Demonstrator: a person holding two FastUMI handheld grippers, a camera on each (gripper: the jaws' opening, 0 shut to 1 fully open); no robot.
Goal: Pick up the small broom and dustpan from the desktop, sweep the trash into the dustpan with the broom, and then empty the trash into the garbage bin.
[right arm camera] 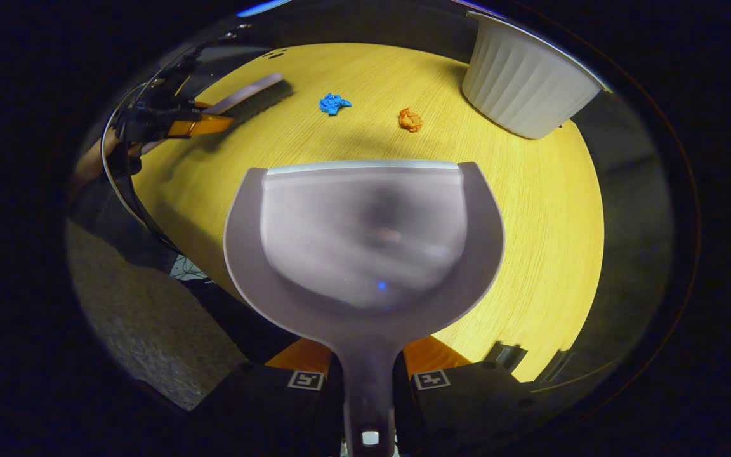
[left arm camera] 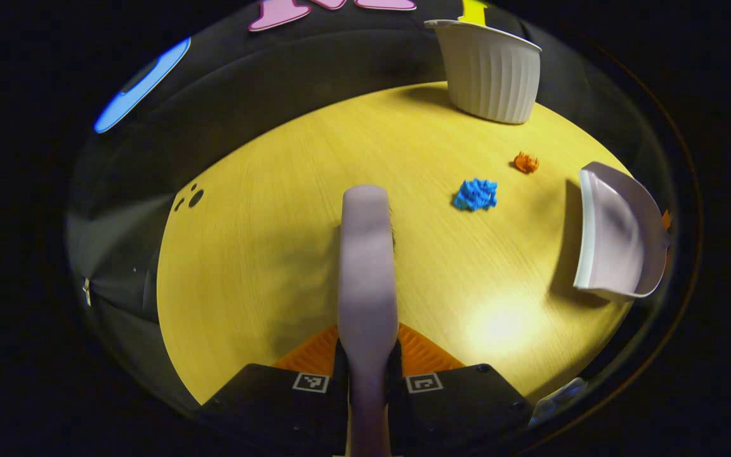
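Nearest in the left gripper view, the left claw (left arm camera: 367,365) is clamped on the handle of the small broom (left arm camera: 367,266), which reaches forward above the yellow desk (left arm camera: 264,254). Beyond the broom's tip lie a blue scrap of crumpled trash (left arm camera: 476,194) and, a little farther, an orange scrap (left arm camera: 525,162), the two near each other but apart. At the far edge of the desk stands the white ribbed garbage bin (left arm camera: 491,71), upright.

Likewise, in the right gripper view, the right claw (right arm camera: 368,374) grips the dustpan (right arm camera: 365,235) by its handle, with the pan's mouth facing the scraps. Farther off to the left, the broom's bristles (right arm camera: 263,100) hang low near the desk.
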